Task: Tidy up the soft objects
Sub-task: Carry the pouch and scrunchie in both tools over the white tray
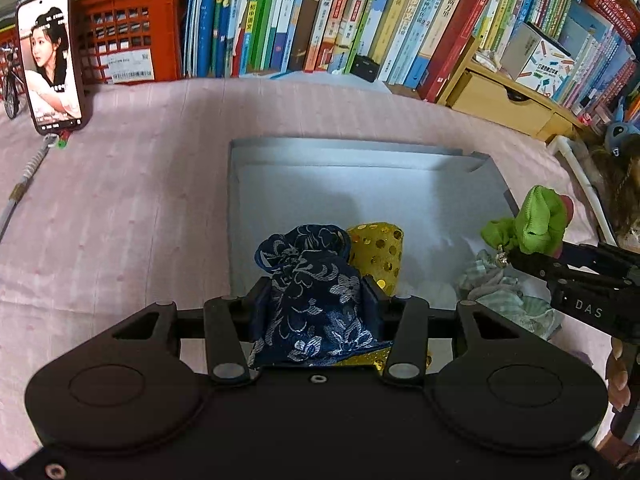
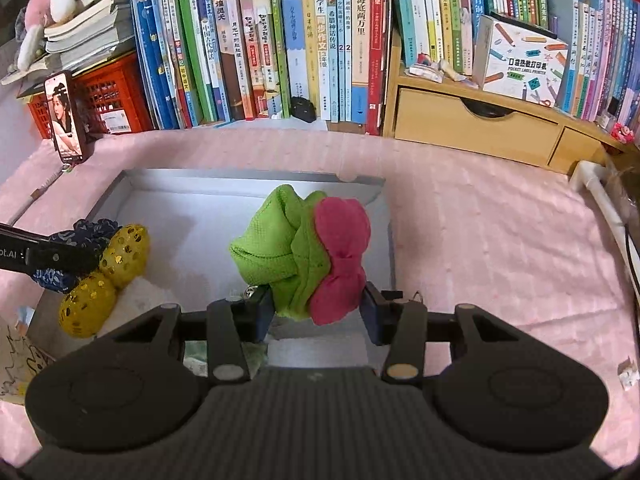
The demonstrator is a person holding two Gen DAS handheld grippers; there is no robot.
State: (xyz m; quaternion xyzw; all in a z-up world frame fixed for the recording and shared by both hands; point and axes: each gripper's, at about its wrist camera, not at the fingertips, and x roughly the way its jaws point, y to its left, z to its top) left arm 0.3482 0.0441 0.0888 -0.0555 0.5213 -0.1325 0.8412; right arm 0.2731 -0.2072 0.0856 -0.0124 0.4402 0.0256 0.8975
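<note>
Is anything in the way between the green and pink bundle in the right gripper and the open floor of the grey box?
Nothing visible blocks it. The right gripper holds the green and pink bundle over bare floor of the grey box; the gold sequin pouches lie off to the left.

- A pink cloth point(image 2: 480, 240) covers the bench.
- Along the back stands a tight row of upright books point(image 2: 280, 48).
- At the left is a red plastic crate point(image 1: 128, 40) with stacked books on top.
- At the right sits a pale wooden drawer unit point(image 2: 472, 128).
- A phone point(image 1: 52, 60) is propped upright, screen lit.
</note>
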